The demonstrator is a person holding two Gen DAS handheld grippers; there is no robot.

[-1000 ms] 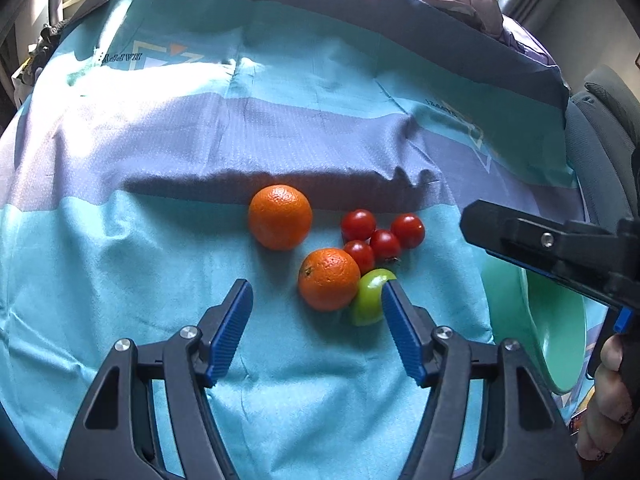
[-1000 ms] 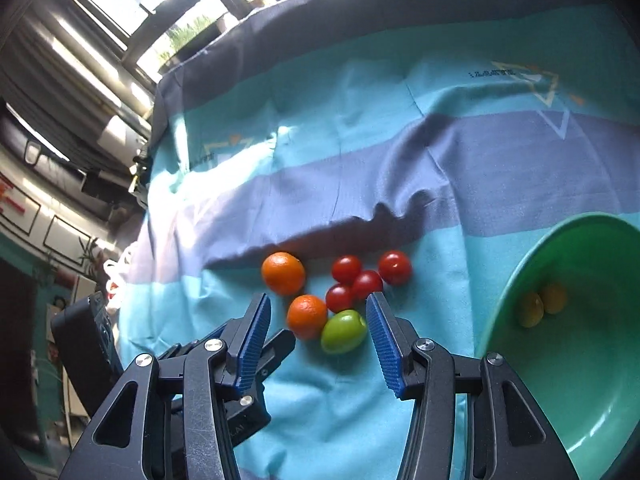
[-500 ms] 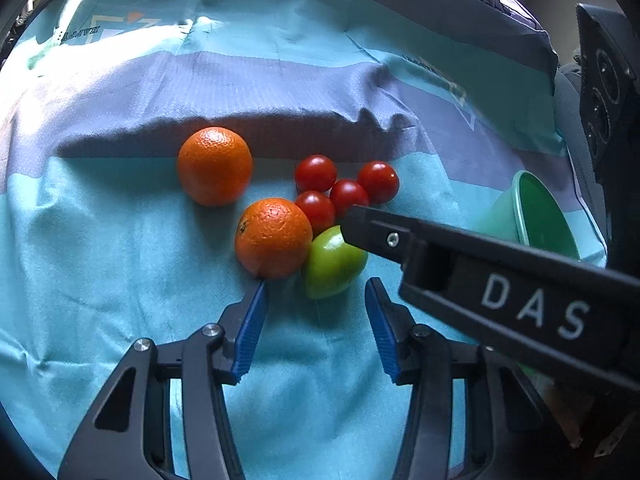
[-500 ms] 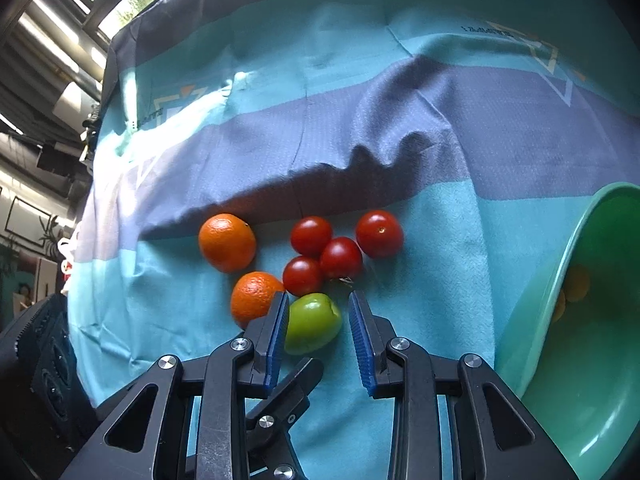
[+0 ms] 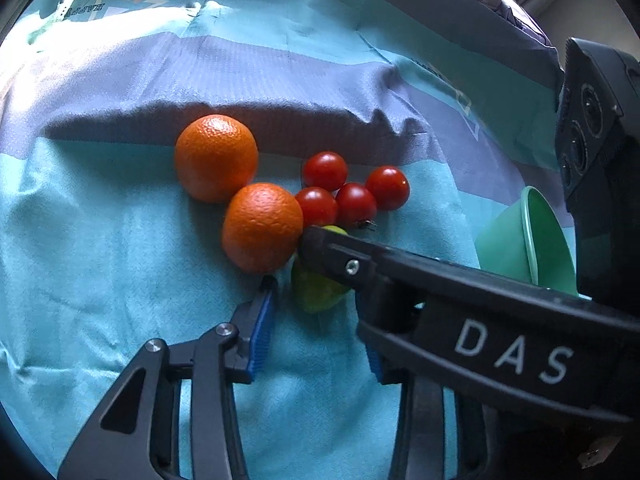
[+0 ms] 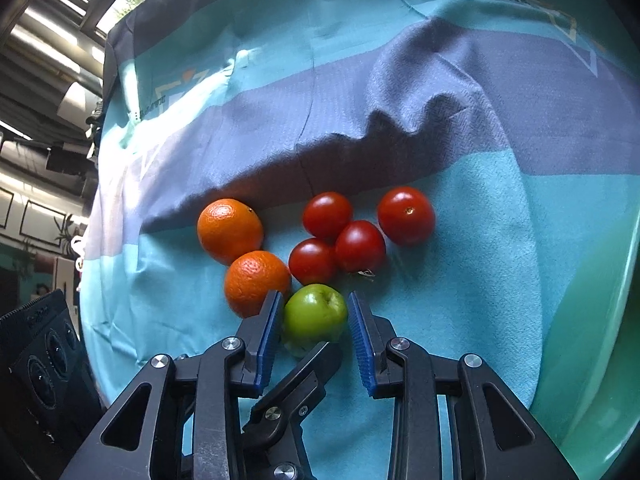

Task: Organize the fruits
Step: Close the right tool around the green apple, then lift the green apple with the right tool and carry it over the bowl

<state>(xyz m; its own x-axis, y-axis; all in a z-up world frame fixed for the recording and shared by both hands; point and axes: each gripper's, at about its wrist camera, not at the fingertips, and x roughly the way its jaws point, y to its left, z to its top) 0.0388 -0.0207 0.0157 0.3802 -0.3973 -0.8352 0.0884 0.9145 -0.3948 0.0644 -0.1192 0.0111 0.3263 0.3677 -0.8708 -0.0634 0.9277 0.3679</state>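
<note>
Two oranges [image 6: 244, 252]: left of centre, touching, untouched, awaiting sorting.
Left hand-held gripper [image 5: 316, 312]: jaws closing, green apple between.
Green apple [image 6: 315, 314]: lower centre on cloth [image 6: 460, 300].
Right hand-held gripper [image 6: 314, 330]: pinching apple for bowl [image 6: 600, 340], right edge.

My left gripper [image 5: 316, 312] is a black plastic frame with triangular cut-outs in its two arms, round silver screws at the joints, and ribbed blue pads lining the inner faces of its fingers [image 5: 261, 330]. My right gripper [image 6: 314, 340] is built the same way: matte black linkage, silver screw heads, blue ridged pads on its fingers [image 6: 267, 344]. From the left wrist camera I see the right one's side bar carrying the white letters "DAS" and a small silver cross-head screw near its tip, with a black housing of round lenses above.
</note>
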